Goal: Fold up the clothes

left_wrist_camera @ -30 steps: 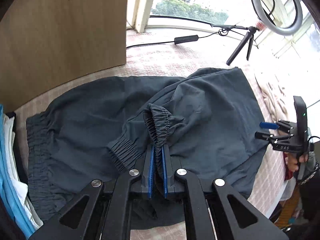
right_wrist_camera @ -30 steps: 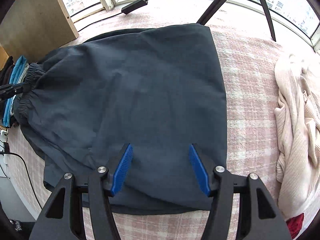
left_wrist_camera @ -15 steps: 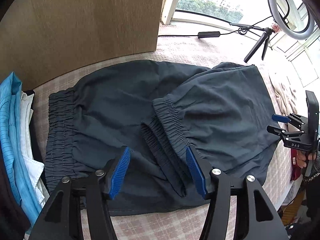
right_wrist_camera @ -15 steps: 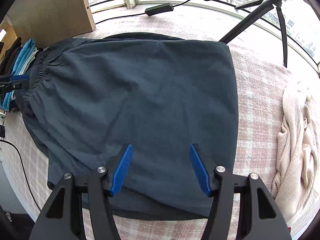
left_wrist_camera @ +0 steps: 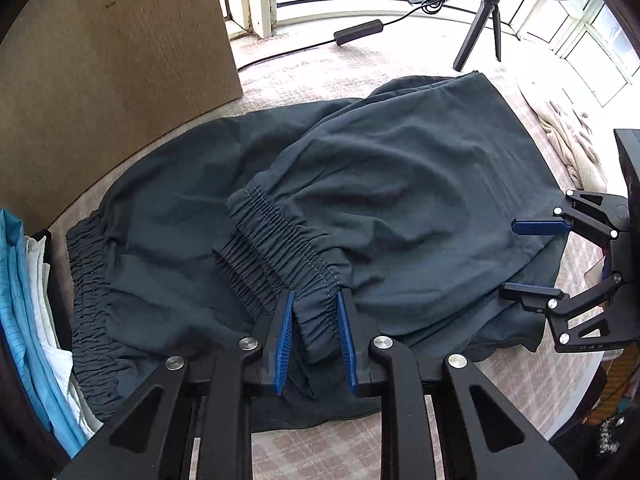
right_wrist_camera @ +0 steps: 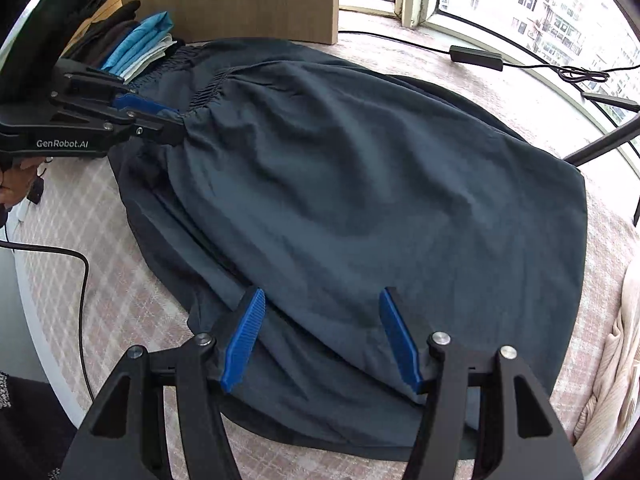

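Dark grey-blue trousers (left_wrist_camera: 400,200) lie folded on the pink checked tabletop (left_wrist_camera: 500,392), their two elastic cuffs (left_wrist_camera: 280,248) stacked near the middle. My left gripper (left_wrist_camera: 315,308) points down at the upper cuff. Its jaws are closing, and the cuff's end lies between the blue pads without being squeezed. The right wrist view shows that gripper (right_wrist_camera: 160,116) at the cuff's corner on the trousers (right_wrist_camera: 360,180). My right gripper (right_wrist_camera: 322,304) hovers open over the folded edge at the other end, with nothing between its pads. It also shows at the right (left_wrist_camera: 508,259).
A stack of folded blue, white and dark clothes (left_wrist_camera: 28,320) lies beside the waistband. A cream knit garment (right_wrist_camera: 616,360) is heaped on the far side. A tripod (left_wrist_camera: 480,28), a power brick with cable (left_wrist_camera: 358,32) and a wooden panel (left_wrist_camera: 120,60) stand behind.
My left gripper let go of the pinched cuff, opened wide, shifted along the cuffs and has narrowed around the upper cuff's end. The right gripper swung sideways along the folded edge, still open.
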`<state>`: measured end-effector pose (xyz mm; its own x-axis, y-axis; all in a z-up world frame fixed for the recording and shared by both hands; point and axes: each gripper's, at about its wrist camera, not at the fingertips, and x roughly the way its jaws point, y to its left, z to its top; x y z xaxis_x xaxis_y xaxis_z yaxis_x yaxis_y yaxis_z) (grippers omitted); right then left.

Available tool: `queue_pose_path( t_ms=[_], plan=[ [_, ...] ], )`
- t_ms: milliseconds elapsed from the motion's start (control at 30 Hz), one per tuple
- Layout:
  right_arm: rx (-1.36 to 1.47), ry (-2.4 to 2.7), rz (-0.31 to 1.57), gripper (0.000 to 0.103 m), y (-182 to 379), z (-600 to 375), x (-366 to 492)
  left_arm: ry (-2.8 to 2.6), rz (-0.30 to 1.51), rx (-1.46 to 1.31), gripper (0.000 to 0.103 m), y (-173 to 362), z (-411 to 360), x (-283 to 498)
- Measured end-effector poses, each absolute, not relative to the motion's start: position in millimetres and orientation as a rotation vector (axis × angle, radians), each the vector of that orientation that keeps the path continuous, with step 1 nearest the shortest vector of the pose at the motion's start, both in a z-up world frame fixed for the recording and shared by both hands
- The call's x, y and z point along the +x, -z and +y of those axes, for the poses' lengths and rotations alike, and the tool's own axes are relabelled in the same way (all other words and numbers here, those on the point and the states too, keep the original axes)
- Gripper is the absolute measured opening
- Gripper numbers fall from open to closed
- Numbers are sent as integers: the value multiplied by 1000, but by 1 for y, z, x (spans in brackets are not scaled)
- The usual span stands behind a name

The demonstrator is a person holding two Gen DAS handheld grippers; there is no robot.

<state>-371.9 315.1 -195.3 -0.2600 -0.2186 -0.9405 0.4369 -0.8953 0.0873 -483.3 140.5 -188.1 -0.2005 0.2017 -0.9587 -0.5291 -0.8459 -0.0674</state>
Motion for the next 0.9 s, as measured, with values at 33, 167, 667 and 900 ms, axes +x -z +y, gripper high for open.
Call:
queue_pose_path(
  t_ms=[33,167,667,900],
  plan=[
    [1593,2188,285,59,200,310,-374,-2092,389,-1591,19,183,141,-482],
    [1633,2132,314,59,202,308,-373,-2122,439,-1563,19,166,135,-468],
    [1582,2127,-27,45,191,289,-430,-2137,269,-1638,56,185,101,-529],
    [1619,2119,-23,45,209,285,-428,-2041,304,-1706,49,221,118,-535]
  ],
)
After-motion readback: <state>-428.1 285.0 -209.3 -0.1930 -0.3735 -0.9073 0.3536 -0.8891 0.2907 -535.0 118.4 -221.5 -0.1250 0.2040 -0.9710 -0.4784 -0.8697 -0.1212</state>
